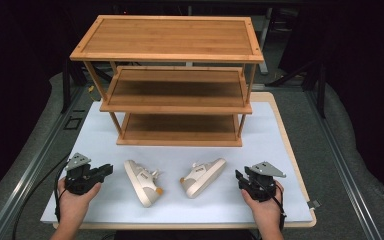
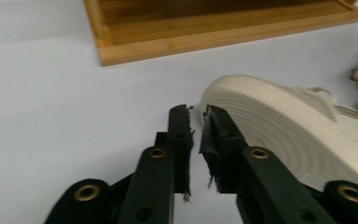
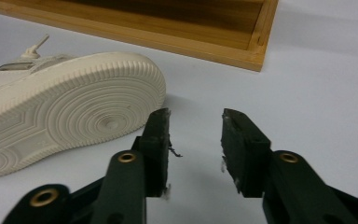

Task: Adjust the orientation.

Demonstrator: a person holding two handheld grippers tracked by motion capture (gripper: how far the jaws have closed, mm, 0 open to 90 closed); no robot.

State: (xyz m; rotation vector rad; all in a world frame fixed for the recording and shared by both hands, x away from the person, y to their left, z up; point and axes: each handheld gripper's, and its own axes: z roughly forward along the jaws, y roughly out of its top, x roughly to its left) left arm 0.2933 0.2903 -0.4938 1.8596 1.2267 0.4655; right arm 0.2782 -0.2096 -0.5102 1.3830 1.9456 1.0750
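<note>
1. Dark room surround; white tabletop (image 1: 105,200) is seen on a wood-edged table with grey floor around it.
2. Three-tier bamboo shelf rack (image 1: 167,37) is stood at the far middle of the tabletop.
3. Left cream sneaker (image 1: 142,182) is laid on its side, near the rack's front, just beside the left gripper (image 1: 109,169); sole is seen close by its jaws.
4. Right cream sneaker (image 1: 202,176) is laid on its side, sole turned to the right gripper (image 1: 238,175).
5. Left gripper jaws are set to a narrow gap, nothing held.
6. Right gripper jaws are parted wider, nothing held.
</note>
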